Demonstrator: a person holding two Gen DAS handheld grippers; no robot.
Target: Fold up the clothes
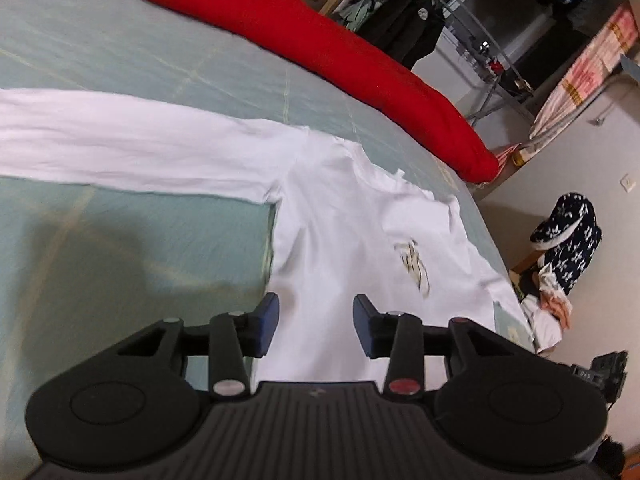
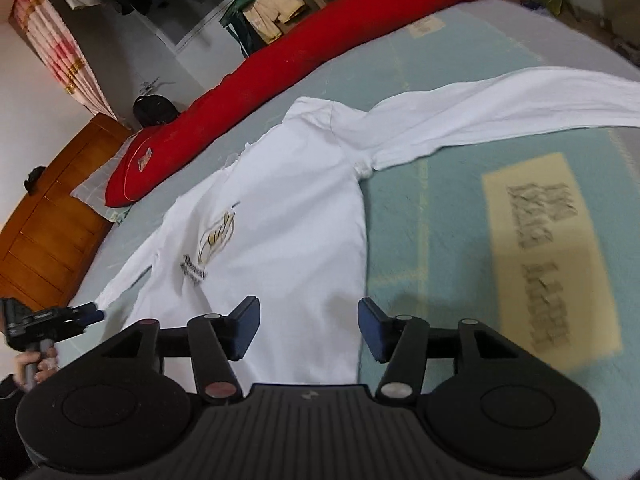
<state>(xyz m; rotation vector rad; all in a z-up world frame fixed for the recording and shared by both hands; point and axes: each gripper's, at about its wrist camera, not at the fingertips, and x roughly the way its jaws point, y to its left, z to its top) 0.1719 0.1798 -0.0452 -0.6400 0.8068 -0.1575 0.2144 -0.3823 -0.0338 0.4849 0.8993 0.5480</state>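
Both grippers hover low over a bed, each built of matte black plastic with ribbed housing, round knuckle caps and flat blue pads. Seen from its own camera, the left gripper [image 1: 316,326] has its jaws spread wide with nothing between them, poised over the near hem area of a white long-sleeved shirt [image 1: 340,240]. That shirt is thin, soft cotton, lying flat and face up on the bed's pale green sheet [image 1: 120,60], which is smooth and crossed by faint cream lines. One long sleeve [image 1: 120,144] stretches out to the left as a flat, slightly wrinkled band. A small gold and dark printed emblem [image 1: 412,266] sits on the chest toward the right. Beyond the shirt, a plump red bolster [image 1: 300,28] with a rounded end runs diagonally along the far edge of the bed.

From the right camera, the right gripper [image 2: 308,328] is likewise wide apart and empty, hovering over the shirt's near right corner, where white cloth meets the sheet. At far left of this view a hand [image 2: 36,364] carries the other gripper, whose tip appears to touch the shirt's left sleeve end; I cannot tell if it grips. A cream rectangular patch [image 2: 548,264] with blurred dark lettering is printed on the sheet at right. An orange wooden cabinet [image 2: 52,220] stands beyond the bed at left.
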